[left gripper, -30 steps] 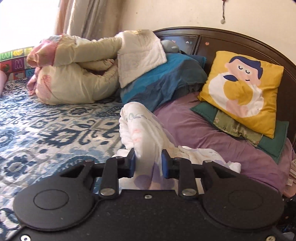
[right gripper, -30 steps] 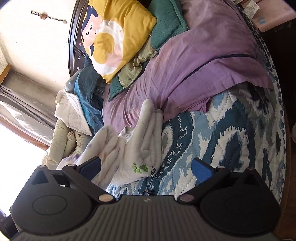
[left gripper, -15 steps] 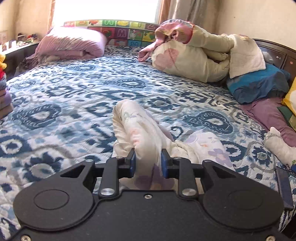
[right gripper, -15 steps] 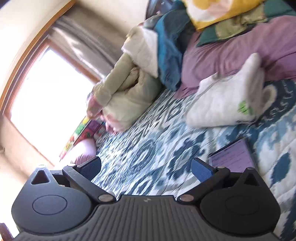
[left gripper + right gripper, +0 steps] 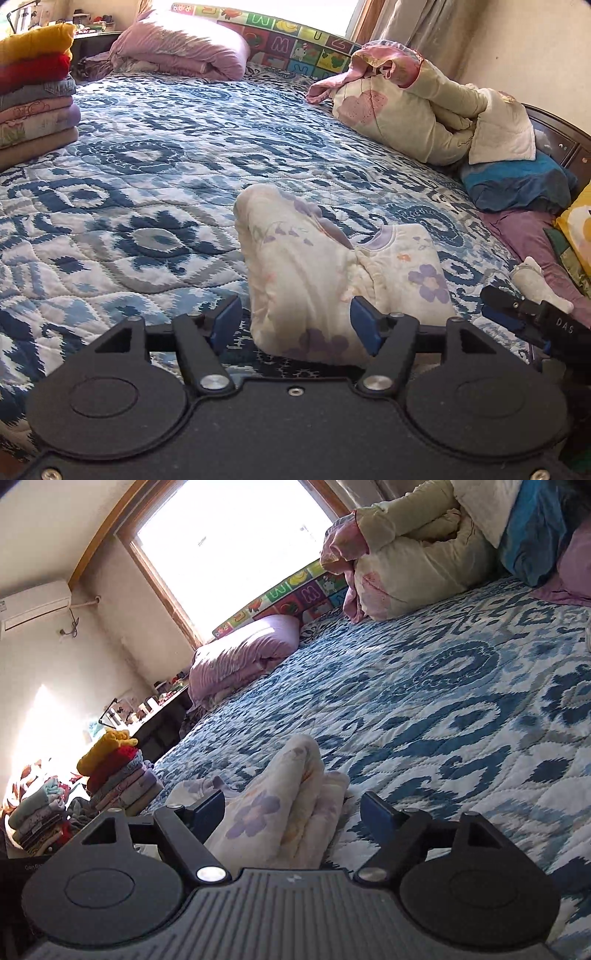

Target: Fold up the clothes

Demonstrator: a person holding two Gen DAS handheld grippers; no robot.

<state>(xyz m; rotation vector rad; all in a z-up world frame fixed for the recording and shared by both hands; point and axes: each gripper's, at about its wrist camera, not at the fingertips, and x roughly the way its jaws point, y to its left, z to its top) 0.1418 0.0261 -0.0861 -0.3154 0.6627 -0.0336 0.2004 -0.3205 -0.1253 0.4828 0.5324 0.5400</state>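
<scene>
Left wrist view: the left tool (image 5: 295, 321) now stands wide open, its 2 blue pads clear of the cloth on either side, where 0.5 s ago they pinched it. The cream floral garment (image 5: 314, 273), folded into a thick bundle with purple flowers, lies on the blue patterned bedspread (image 5: 147, 177) near the bed's front edge, between the spread fingers. Part of the right tool (image 5: 517, 314) shows at the right edge of the view, just beside the garment. A stack of folded clothes (image 5: 33, 92) sits at the bed's left edge, a lilac duvet (image 5: 184, 48) at the far side, a cream quilt bundle (image 5: 413, 107) toward the headboard.

Right wrist view: the right tool (image 5: 291, 812) is wide open as before, holding nothing. The view has swung away from the headboard pillows, and the garment (image 5: 288, 812) now lies between its fingers, the folded layers edge-on. The bedspread (image 5: 443, 709) runs on to the window (image 5: 236, 542); the stack of folded clothes (image 5: 118, 771) stands at the bed's left edge.
</scene>
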